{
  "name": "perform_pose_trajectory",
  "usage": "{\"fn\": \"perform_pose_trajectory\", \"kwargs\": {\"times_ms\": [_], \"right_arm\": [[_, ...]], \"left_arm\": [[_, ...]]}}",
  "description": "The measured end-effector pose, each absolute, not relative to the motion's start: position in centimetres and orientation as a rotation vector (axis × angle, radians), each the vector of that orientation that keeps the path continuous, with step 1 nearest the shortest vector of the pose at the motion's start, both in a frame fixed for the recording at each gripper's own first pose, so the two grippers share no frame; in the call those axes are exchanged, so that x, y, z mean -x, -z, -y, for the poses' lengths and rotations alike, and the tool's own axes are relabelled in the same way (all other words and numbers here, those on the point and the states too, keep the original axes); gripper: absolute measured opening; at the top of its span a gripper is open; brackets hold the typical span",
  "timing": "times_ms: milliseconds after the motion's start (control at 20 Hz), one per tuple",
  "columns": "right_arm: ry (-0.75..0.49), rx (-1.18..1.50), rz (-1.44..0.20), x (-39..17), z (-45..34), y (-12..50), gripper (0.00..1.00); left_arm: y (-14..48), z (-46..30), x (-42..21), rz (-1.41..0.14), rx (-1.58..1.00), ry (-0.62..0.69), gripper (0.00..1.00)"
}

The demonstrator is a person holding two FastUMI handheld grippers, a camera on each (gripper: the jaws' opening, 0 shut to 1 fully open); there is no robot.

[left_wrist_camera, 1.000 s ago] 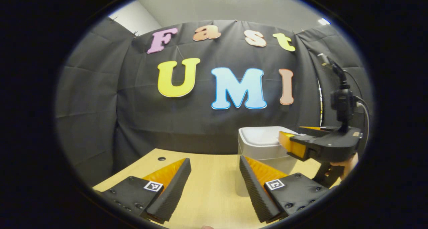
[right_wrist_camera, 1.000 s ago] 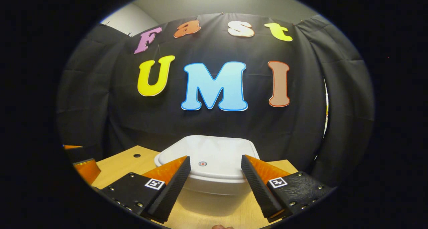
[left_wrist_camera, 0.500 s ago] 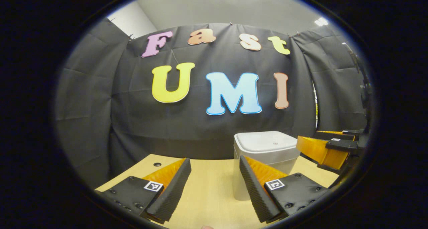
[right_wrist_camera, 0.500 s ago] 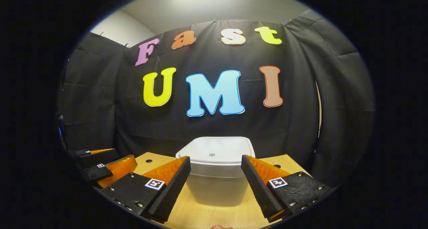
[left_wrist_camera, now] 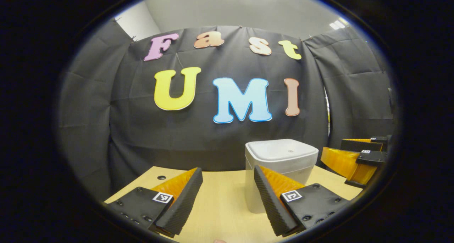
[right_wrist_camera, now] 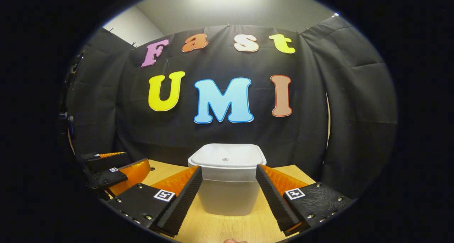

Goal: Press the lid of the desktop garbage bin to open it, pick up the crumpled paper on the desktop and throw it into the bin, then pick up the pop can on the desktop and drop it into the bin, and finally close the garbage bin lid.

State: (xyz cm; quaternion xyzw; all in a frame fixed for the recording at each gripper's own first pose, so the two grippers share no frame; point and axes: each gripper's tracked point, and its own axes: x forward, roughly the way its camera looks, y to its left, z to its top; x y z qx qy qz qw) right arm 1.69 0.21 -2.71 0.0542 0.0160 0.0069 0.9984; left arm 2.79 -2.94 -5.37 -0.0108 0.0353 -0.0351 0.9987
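Left gripper (left_wrist_camera: 227, 197) is released, jaws spread wide, nothing between them, hovering over the wooden table (left_wrist_camera: 220, 207). Beyond its right finger stands the garbage bin (left_wrist_camera: 280, 172), white, lid (left_wrist_camera: 282, 149) down and flat; the finger overlaps the bin's lower near corner in the left gripper view, contact cannot be told. Right gripper (right_wrist_camera: 228, 197) is also released, jaws wide apart, empty, held near the table. In the right gripper view the bin (right_wrist_camera: 227, 186) sits centred between and beyond its two fingers, apart from both, lid (right_wrist_camera: 227, 156) shut with a small round mark in its middle. Right gripper shows at the right edge of the left gripper view (left_wrist_camera: 358, 158), just right of the bin. Left gripper shows at the left of the right gripper view (right_wrist_camera: 113, 172), left of the bin. Small dark hole in the table (left_wrist_camera: 161, 177) at far left. Black cloth wall (right_wrist_camera: 106, 94) stands behind the bin.
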Motion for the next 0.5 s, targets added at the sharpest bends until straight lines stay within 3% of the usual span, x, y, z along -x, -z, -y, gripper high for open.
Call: {"fn": "perform_pose_trajectory", "kwargs": {"times_ms": [500], "right_arm": [[0.002,-0.079,0.042,-1.1,-0.4,-0.8,0.97]], "left_arm": [[4.4,1.7,-2.5,-0.034,0.004,0.068,0.95]]}}
